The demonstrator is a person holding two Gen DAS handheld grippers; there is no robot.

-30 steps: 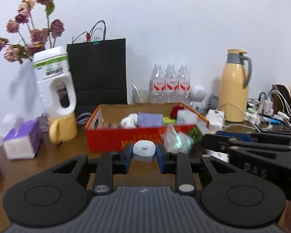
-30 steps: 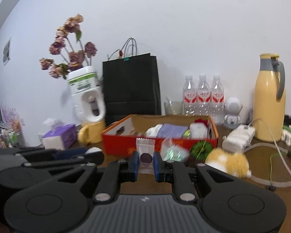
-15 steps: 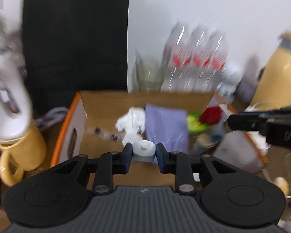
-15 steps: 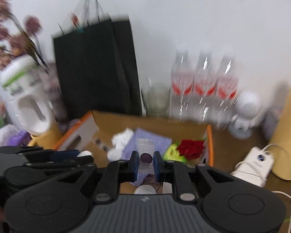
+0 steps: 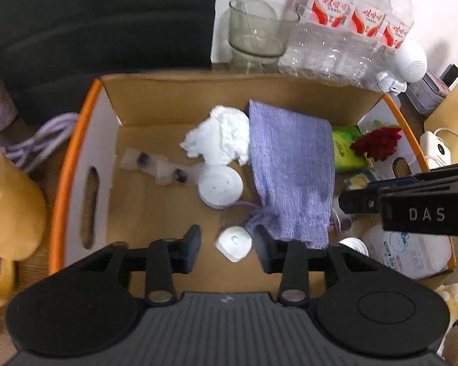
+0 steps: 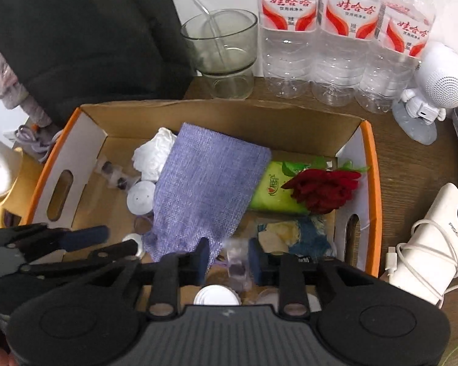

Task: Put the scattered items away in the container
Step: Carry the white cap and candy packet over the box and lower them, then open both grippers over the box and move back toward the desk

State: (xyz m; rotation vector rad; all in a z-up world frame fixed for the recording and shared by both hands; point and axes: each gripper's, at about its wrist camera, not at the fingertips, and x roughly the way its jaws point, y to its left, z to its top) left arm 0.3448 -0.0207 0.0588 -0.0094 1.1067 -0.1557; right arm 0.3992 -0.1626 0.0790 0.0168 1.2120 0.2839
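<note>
**Kid:** Where was the little white cap (image 5: 234, 243)?

**Helper:** It sat between the two fingers of the left gripper (image 5: 227, 248), low over the front of the cardboard box (image 5: 76, 164). The jaws were opening and the pads did not press on it. It was round, tipped a bit, with its flat face turned up toward the camera.

**Kid:** And the other claw?

**Helper:** The right gripper (image 6: 228, 256) was opening too. A small clear packet (image 6: 236, 263) with a dark spot was between its fingers. It looked blurry and stood upright, long side up and down. I could not tell if the pads touched it.

**Kid:** What was in the box?

**Helper:** One purple cloth bag (image 5: 290, 170) lay long-ways from back to front. Beside it were one white crumpled tissue (image 5: 219, 138), one bigger white disc (image 5: 219, 186), two clear packets (image 5: 158, 169) with dark spots, one green pack (image 6: 274, 189), one red flower (image 6: 323, 189) and one wipes pack (image 5: 406, 251).

**Kid:** And behind the box?

**Helper:** Three water bottles (image 6: 342, 36) stood in a row, next to one glass cup (image 6: 223, 45) and one black bag (image 6: 85, 30).
</note>
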